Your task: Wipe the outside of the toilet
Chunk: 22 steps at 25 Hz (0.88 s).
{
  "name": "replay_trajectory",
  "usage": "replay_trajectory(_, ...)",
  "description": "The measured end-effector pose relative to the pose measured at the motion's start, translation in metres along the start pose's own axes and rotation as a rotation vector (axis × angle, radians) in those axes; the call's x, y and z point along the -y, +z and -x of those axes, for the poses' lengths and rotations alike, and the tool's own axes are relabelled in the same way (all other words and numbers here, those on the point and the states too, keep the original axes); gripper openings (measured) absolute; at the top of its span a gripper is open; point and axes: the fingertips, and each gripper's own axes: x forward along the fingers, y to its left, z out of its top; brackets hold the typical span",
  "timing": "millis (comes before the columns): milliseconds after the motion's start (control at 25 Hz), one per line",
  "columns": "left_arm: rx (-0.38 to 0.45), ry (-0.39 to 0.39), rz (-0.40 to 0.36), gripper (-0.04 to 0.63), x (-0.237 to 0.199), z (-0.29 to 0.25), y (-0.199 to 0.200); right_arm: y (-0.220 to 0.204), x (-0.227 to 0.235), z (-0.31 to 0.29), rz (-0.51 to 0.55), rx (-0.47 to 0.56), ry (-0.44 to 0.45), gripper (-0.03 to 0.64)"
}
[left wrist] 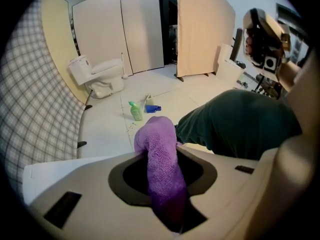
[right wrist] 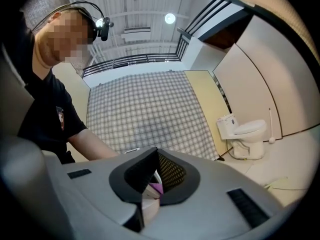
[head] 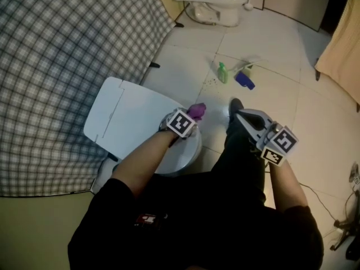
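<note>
Left hand-held gripper (head: 188, 118) is clamped on a purple cloth (head: 197, 111): in the left gripper view the cloth (left wrist: 161, 169) fills the gap between the jaws and its free end bulges out past the tips. In the head view this gripper sits over the front edge of the toilet (head: 188, 153), whose lid (head: 121, 117) stands raised towards the left; the cloth projects beyond the rim on the floor side. Whether the cloth touches the porcelain cannot be determined. Right hand-held gripper (head: 236, 115) is held apart from the toilet, to its right, above the person's dark trouser leg (head: 242, 162). In the right gripper view its jaws (right wrist: 156, 151) meet at the tips with nothing gripped between them; the small gap below the tips shows only a patch of purple and white lying beyond. On the tiled floor (head: 185, 55), well away from the near toilet, a green bottle (head: 223, 72) and a blue bottle (head: 244, 80) lie close together. A second toilet (head: 216, 1) stands at the far side with its lid down. A checked panel (head: 67, 49) runs along the left, and a beige curtain (head: 343, 44) hangs at the right edge.
</note>
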Motion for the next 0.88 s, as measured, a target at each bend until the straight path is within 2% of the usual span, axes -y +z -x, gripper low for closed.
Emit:
replay_trajectory(160,0.037,-0.022,0.03,0.123,-0.002,0.006,0.009,0.001,0.0,-0.002,0.004,-0.015,-0.005,0.009)
replay_trajectory(360,0.205,-0.02,0.147,0.123,0.001,0.068,-0.007,0.006,-0.014,-0.015,0.008,-0.045,0.012,0.009)
replay_trajectory(560,0.333,0.036,0.294,0.123,-0.012,0.141,-0.085,-0.008,-0.06,-0.054,0.018,-0.096,0.091,0.009)
replay_trajectory(720,0.411,0.147,0.458,0.124,-0.039,0.192,-0.165,-0.016,-0.1,-0.085,0.035,-0.131,0.169,0.009)
replay_trajectory(880,0.442,0.242,0.601,0.124,-0.079,0.228,-0.242,-0.023,-0.136,-0.111,0.048,-0.158,0.217,0.009)
